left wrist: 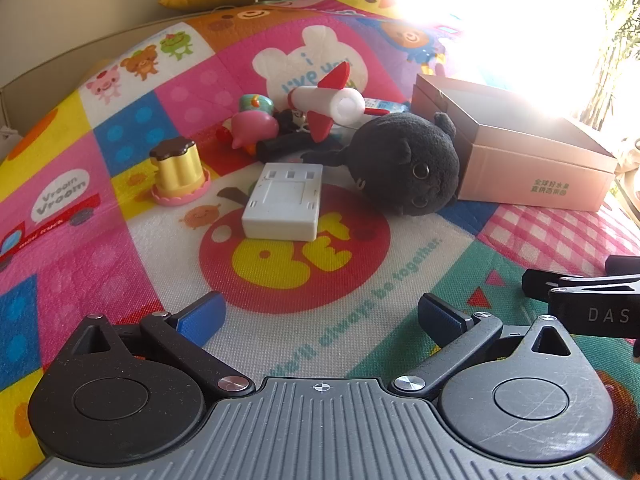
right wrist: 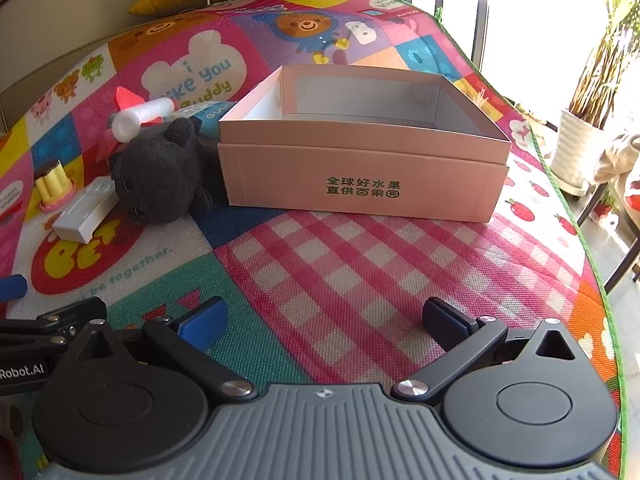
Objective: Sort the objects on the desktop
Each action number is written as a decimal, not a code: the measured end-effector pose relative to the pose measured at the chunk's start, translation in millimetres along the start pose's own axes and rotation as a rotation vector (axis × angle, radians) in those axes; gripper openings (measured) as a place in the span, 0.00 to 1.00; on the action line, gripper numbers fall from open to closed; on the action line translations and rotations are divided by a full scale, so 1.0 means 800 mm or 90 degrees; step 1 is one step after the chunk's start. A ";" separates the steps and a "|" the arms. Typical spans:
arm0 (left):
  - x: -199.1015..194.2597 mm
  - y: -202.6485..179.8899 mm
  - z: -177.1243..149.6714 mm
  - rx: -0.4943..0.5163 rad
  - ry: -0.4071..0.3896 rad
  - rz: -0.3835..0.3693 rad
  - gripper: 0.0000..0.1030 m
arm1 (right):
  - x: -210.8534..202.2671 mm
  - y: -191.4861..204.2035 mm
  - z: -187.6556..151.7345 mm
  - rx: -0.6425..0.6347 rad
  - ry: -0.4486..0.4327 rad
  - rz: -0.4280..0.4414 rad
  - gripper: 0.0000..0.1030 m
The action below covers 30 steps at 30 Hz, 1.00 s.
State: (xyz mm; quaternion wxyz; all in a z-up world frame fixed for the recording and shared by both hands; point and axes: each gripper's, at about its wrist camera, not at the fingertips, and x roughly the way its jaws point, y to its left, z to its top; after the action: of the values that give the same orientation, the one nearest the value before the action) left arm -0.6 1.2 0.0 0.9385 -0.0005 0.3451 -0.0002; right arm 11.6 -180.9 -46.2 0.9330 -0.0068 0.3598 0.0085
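Nothing is sorted yet, as far as the views show: the pink box (right wrist: 362, 184) shows only bare walls inside, though its floor is hidden by the near wall, and every toy lies on the mat (left wrist: 120, 264) outside it. Going left to right in the left wrist view, I count one yellow pudding toy (left wrist: 180, 172) at about ten o'clock, one white block (left wrist: 284, 208) near the centre, one pink round toy (left wrist: 256, 126) with a teal piece behind it at about eleven, one white and red rocket (left wrist: 328, 104) at twelve, one black stick-like item (left wrist: 280, 146) under the rocket, one black plush (left wrist: 404, 164) at one o'clock touching the box's left wall, and the one box at two o'clock. A blue-and-white packet (right wrist: 208, 114) peeks out behind the plush; more small pieces in that heap cannot be told apart. So about seven loose things are left to move, by my judgement. The left hand-held gripper (left wrist: 320, 316) has its jaws spread wide over bare mat, pinching nothing. The right hand-held gripper (right wrist: 324, 318) is likewise spread and empty, aimed at the box's near wall over the pink check patch.
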 end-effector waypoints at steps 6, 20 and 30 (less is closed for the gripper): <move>-0.001 -0.002 0.000 0.001 0.000 0.001 1.00 | -0.001 -0.002 -0.002 -0.008 -0.001 0.008 1.00; -0.002 -0.002 -0.001 0.000 0.000 0.002 1.00 | -0.002 -0.003 -0.003 -0.005 -0.004 0.010 1.00; -0.001 -0.002 0.000 0.000 0.000 0.003 1.00 | -0.002 -0.004 -0.003 -0.005 -0.004 0.010 1.00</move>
State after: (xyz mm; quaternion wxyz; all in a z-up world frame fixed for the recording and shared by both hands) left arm -1.7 -0.8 0.4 0.9385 0.0006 0.3453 0.0017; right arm 9.1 -183.8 -47.0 0.9340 -0.0080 0.3568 0.0170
